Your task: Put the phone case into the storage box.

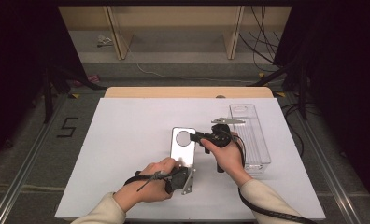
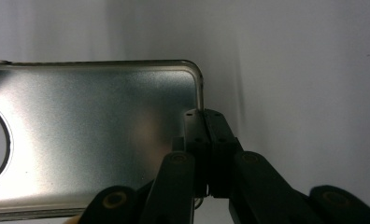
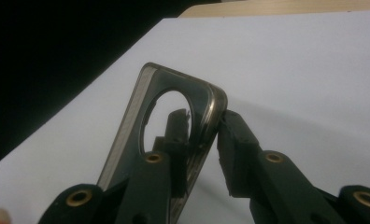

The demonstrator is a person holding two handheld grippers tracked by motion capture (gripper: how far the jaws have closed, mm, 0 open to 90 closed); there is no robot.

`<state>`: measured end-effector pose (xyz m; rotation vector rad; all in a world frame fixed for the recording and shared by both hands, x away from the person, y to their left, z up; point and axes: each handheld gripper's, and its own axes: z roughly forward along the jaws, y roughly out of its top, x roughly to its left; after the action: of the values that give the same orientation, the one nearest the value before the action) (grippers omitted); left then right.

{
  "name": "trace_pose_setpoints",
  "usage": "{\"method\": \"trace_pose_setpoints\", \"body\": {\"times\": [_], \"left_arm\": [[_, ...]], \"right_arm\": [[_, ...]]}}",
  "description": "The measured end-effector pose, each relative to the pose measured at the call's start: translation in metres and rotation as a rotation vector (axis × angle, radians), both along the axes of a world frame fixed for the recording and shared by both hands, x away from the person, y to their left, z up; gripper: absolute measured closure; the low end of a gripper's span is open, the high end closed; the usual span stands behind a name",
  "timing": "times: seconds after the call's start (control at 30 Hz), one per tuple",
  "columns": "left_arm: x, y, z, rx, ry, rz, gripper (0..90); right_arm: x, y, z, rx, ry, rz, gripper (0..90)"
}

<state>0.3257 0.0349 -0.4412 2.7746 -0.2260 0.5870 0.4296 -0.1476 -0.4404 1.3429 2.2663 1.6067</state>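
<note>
I hold a metal plate (image 1: pixel 183 148) with a round hole just above the white bench (image 1: pixel 127 154), one gripper at each end to keep it steady. My left gripper (image 2: pixel 205 122) is clamped on its near edge; my right gripper (image 3: pixel 206 128) straddles its far rim, jaws pinching it
</note>
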Motion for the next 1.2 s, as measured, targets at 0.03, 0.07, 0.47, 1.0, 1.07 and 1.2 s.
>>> {"method": "trace_pose_setpoints", "body": {"times": [0.03, 0.07, 0.47, 1.0, 1.07, 1.2], "left_arm": [[0.001, 0.0, 0.0, -0.001, 0.001, 0.0, 88.6], [0.001, 0.0, 0.0, -0.001, 0.003, 0.001, 88.6], [0.007, 0.004, -0.004, -0.041, -0.003, 0.029, 87.4], [0.018, 0.04, 0.012, -0.384, 0.109, 0.19, 59.0], [0.018, 0.044, 0.014, -0.428, 0.114, 0.214, 53.0], [0.018, 0.051, 0.016, -0.492, 0.13, 0.243, 45.0]], "right_arm": [[-0.001, 0.0, 0.001, 0.007, 0.003, -0.003, 76.5], [-0.002, 0.0, 0.002, 0.017, 0.006, -0.01, 77.4], [-0.01, 0.004, 0.013, 0.105, 0.001, -0.031, 82.6], [-0.011, -0.005, 0.022, 0.086, -0.086, -0.063, 82.7], [-0.011, -0.006, 0.023, 0.09, -0.085, -0.065, 82.7], [-0.011, -0.007, 0.024, 0.087, -0.101, -0.067, 82.7]]}}
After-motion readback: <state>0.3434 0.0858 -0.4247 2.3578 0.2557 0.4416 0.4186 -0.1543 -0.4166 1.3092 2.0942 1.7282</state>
